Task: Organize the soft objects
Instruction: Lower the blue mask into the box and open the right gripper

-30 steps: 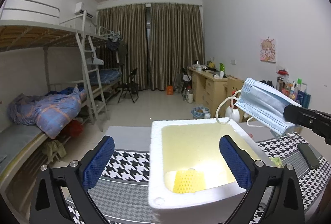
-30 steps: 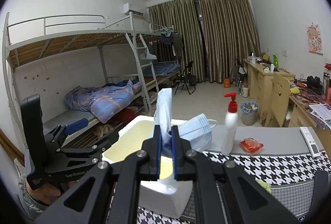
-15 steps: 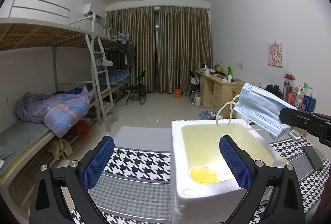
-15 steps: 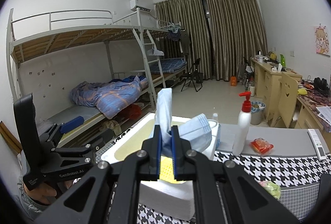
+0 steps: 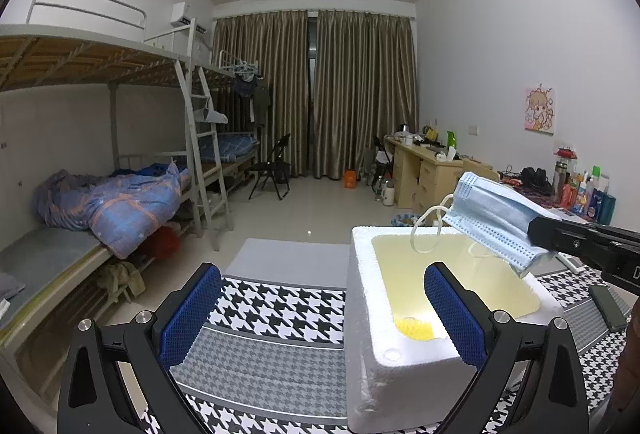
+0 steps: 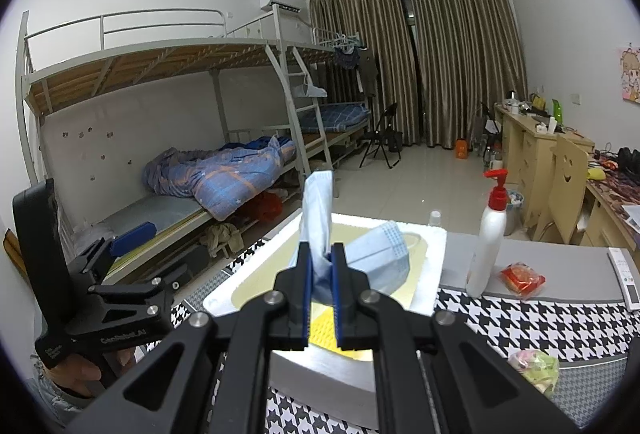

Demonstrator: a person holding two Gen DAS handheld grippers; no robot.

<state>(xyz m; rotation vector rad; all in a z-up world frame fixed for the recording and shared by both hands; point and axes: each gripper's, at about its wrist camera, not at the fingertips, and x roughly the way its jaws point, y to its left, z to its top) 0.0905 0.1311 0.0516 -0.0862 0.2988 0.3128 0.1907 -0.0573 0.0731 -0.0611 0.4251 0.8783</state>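
Your right gripper is clamped on the blue face mask, which hangs in the air over the open white foam box just ahead of its fingertips. Your left gripper waits with jaws wide and empty beside the box. You seem to be at the drop-off step: lower the mask inside the walls, above the yellow piece, then let go.

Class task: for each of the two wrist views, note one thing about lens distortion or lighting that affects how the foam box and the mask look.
Left wrist view: fisheye bends the bunk bed; the foam box shows a bright spot on its yellow floor. Right wrist view: dark vignette rings the picture; the face mask, pinched in the right gripper, is sharp and evenly lit above the box.
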